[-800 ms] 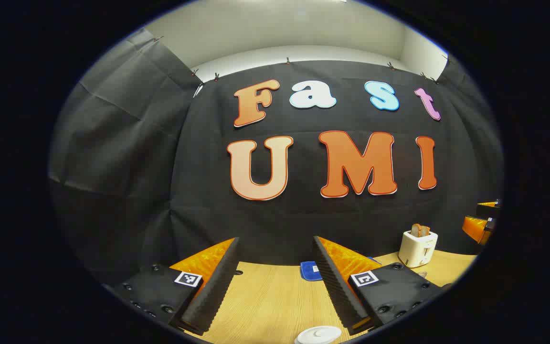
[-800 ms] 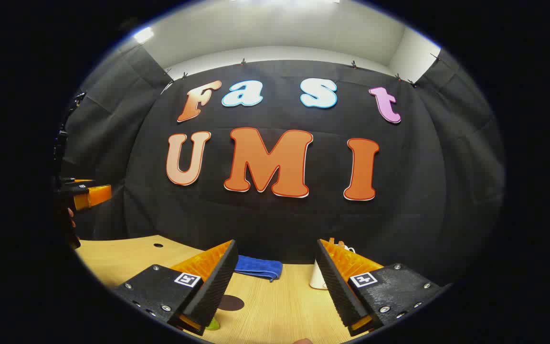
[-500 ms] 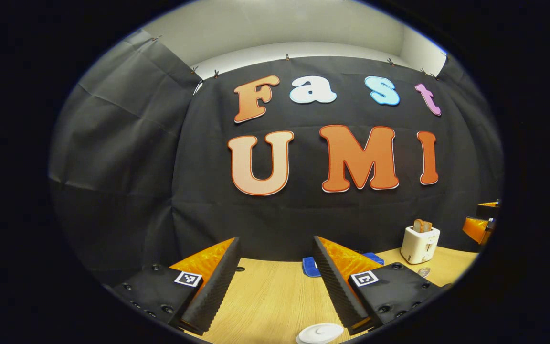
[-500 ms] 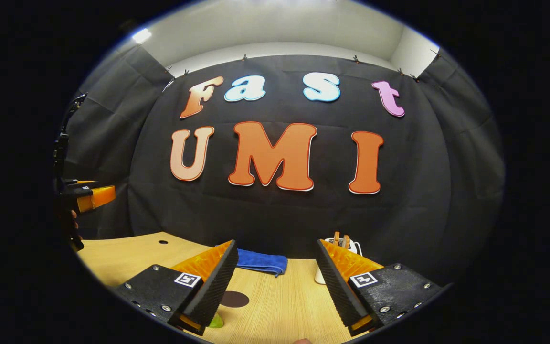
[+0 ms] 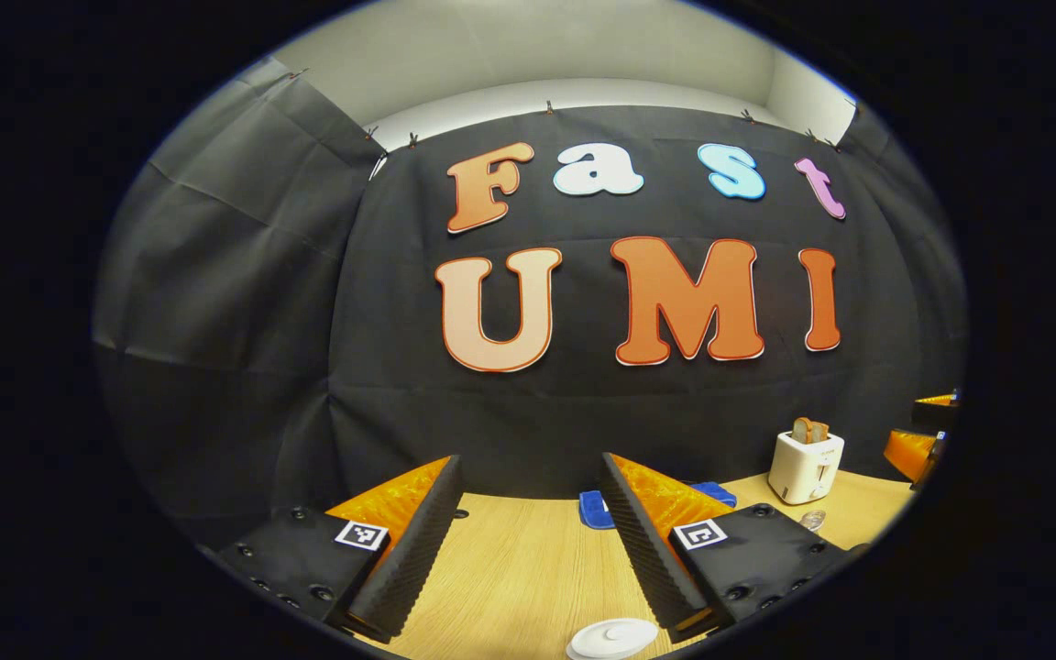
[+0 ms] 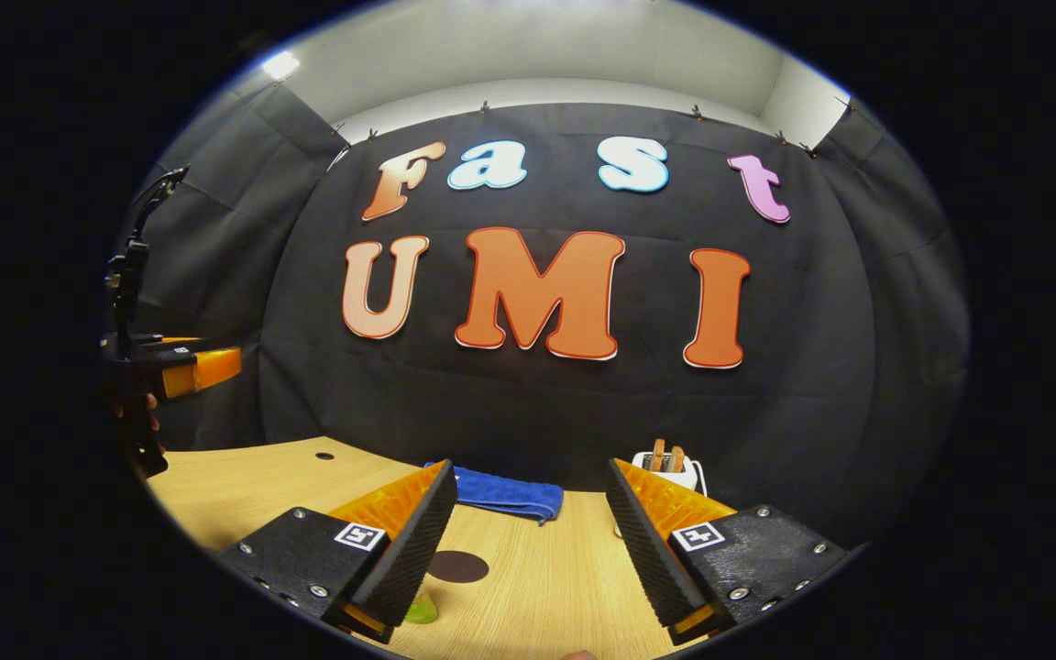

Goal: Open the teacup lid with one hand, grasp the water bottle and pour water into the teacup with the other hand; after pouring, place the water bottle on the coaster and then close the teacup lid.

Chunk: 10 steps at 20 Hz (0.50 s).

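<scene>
White teacup lid (image 5: 612, 638) sits on the wooden table (image 5: 528, 568) just below my left gripper (image 5: 528, 536), whose jaws gape wide, empty. My right gripper (image 6: 528, 541) is equally spread, empty; dark coaster (image 6: 457, 566) lies between its jaws, a green bit (image 6: 420, 609) by its left finger.

Your left gripper (image 5: 528, 532), at the bottom of the left gripper view, carries two wedge-shaped orange fingers faced with black ribbed pads (image 5: 404, 559), set on black screwed plates that each bear a square black-and-white marker. Your right gripper (image 6: 528, 541), at the bottom of the right gripper view, has the same build.
</scene>
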{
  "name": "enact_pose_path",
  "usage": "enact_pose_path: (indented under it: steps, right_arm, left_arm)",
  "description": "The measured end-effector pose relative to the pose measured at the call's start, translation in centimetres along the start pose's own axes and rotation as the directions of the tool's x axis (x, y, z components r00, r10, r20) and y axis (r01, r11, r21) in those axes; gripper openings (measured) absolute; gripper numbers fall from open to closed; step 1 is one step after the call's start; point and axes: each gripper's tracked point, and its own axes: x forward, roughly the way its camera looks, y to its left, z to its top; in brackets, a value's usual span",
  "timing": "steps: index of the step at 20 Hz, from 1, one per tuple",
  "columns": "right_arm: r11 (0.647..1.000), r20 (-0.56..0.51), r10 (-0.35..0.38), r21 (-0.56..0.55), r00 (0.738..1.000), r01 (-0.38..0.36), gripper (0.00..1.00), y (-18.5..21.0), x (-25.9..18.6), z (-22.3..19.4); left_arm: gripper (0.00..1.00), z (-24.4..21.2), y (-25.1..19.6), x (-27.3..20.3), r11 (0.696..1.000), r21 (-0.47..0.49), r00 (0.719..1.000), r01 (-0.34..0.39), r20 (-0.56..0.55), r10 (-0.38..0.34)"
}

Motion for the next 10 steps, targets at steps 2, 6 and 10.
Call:
enact_pose_path:
  steps: [2, 6, 10]
  right_arm:
    - [1.0, -0.01, 0.009, -0.003, 1.0, -0.009, 0.98, 0.4, -0.2, -0.5]
    - [0.999, -0.044, 0.031, 0.025, 0.999, -0.03, 0.98, 1.2, -0.4, -2.3]
    - [0.997, -0.089, 0.069, 0.039, 0.994, -0.066, 0.98, 2.2, -0.9, -4.5]
  left_arm:
    - [0.96, -0.2, -0.6, 0.0, 1.0, 0.003, 1.0, 0.022, -0.001, -0.022]
    - [0.96, -2.1, -1.4, -0.2, 0.998, 0.034, 0.998, 0.045, -0.033, -0.044]
    - [0.96, -5.0, -2.7, -0.5, 0.996, 0.027, 0.992, 0.086, -0.096, -0.083]
